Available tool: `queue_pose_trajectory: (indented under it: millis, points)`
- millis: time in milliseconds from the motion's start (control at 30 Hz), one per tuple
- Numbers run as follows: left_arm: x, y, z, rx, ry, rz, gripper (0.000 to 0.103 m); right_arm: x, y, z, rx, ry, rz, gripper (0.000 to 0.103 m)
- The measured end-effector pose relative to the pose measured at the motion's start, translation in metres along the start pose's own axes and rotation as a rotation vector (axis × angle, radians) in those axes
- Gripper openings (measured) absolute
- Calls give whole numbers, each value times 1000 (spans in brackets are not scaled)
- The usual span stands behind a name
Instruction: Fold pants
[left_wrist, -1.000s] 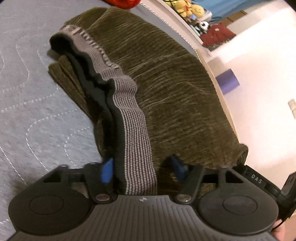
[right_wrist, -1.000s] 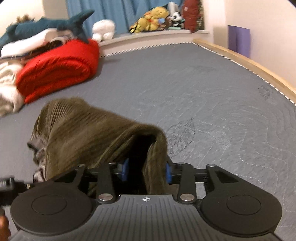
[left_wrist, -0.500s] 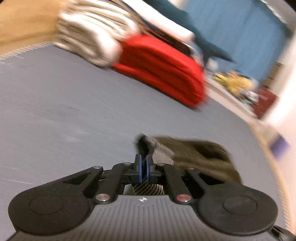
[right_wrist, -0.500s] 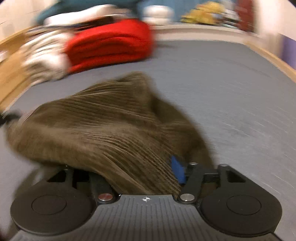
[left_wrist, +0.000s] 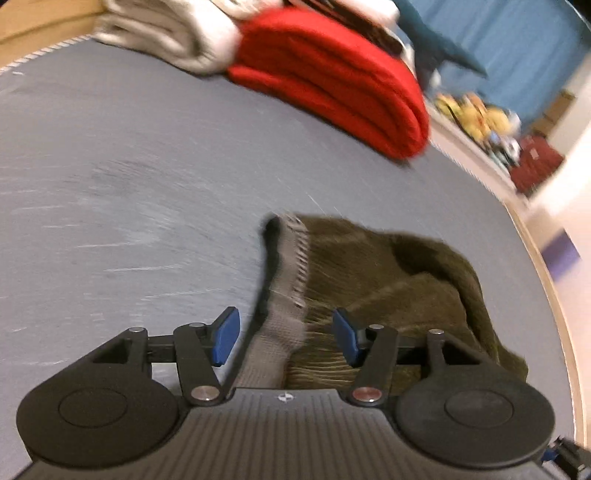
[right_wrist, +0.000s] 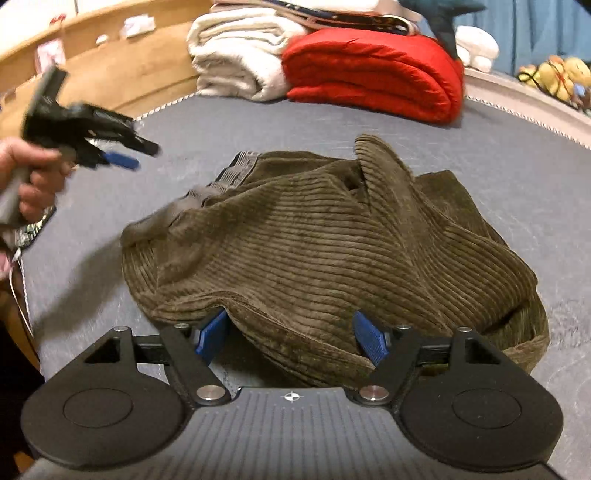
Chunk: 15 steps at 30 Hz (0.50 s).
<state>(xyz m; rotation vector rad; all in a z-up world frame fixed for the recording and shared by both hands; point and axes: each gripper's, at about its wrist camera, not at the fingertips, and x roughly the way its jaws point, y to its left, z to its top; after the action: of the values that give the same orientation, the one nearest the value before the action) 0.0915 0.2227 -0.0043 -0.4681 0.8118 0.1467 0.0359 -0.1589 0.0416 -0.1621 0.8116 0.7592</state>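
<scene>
Olive-brown corduroy pants (right_wrist: 314, 236) lie in a loose heap on the grey mattress (right_wrist: 517, 166); their grey striped waistband (left_wrist: 291, 266) runs along the left side of the heap. My left gripper (left_wrist: 284, 334) is open, jaws apart, with the waistband lying loose between the blue pads (left_wrist: 225, 334). It also shows at the left of the right wrist view (right_wrist: 118, 158), held above the mattress. My right gripper (right_wrist: 291, 334) is open, its pads on either side of a fold at the near edge of the pants.
A folded red blanket (right_wrist: 373, 74) and a folded white blanket (right_wrist: 236, 62) lie at the far end of the mattress, with stuffed toys (right_wrist: 554, 74) behind. A wooden bed frame (right_wrist: 110, 74) runs along the left, and the mattress edge (left_wrist: 546, 280) lies right of the pants.
Both grippers have opened and let go of the pants, which have dropped into a heap on the mattress. The left gripper was shut on the waistband half a second ago.
</scene>
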Motion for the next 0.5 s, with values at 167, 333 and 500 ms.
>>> queue_pose_trajectory:
  millis: [167,333,500]
  points:
    - [58,-5,3,-5,52,39,74,-32,-24,7,150,-136,151,76]
    - [97,-3,-7,12,128,38,79,-58,-68,2,376,-293,36,76]
    - [102,-33,-19,257,103,144,55,-70,-116,-12,644,-354,-236,77]
